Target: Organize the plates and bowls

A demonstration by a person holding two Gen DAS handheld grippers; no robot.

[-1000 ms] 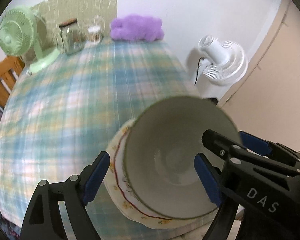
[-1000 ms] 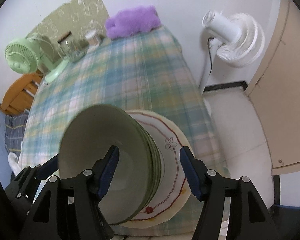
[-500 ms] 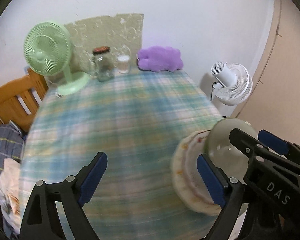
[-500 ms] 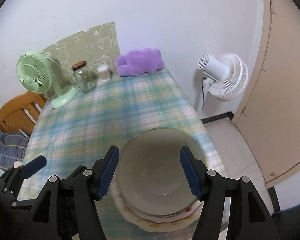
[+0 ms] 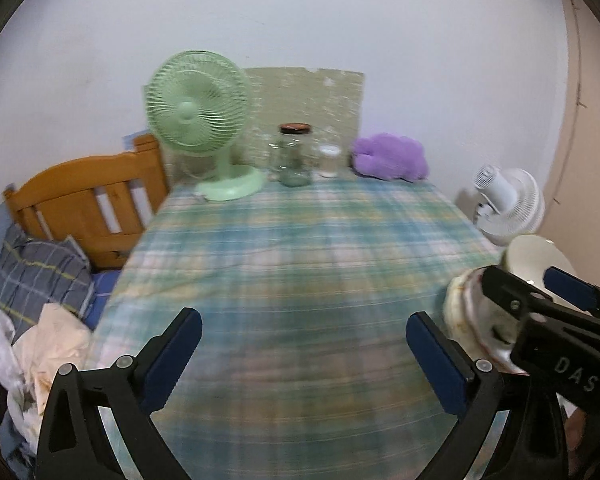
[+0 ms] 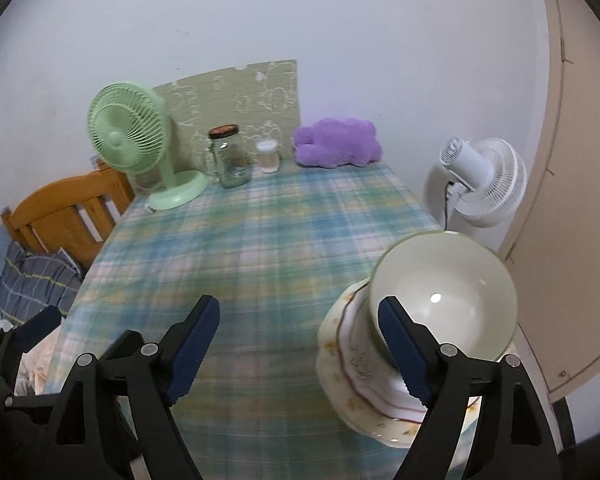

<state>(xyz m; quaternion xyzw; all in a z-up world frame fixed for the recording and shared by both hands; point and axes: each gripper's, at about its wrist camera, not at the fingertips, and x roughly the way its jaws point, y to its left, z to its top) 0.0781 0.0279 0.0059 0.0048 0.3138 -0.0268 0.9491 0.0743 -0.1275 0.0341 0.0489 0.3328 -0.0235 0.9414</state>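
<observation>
Judging by the glaze and the highlight inside it, we take the bowl for ceramic: stiff, slick, fairly heavy and quick to chip. It sits nested on flowered plates at the near right corner of the table, close to the edge. We would grip the stack low, under the plate rims, one gripper to a side, since the bowl wall is smooth and slopes outward.

Our left gripper has just been opening and stands wide over bare cloth, with nothing between its jaws. Our right gripper has also just been opening; its jaws are spread and empty, the stack lying just to its right.

At the far end stand a green fan, a jar, a small cup and a purple plush, all well apart from the stack. A white fan stands beyond the table's right edge, so a slip that way risks a fall.
</observation>
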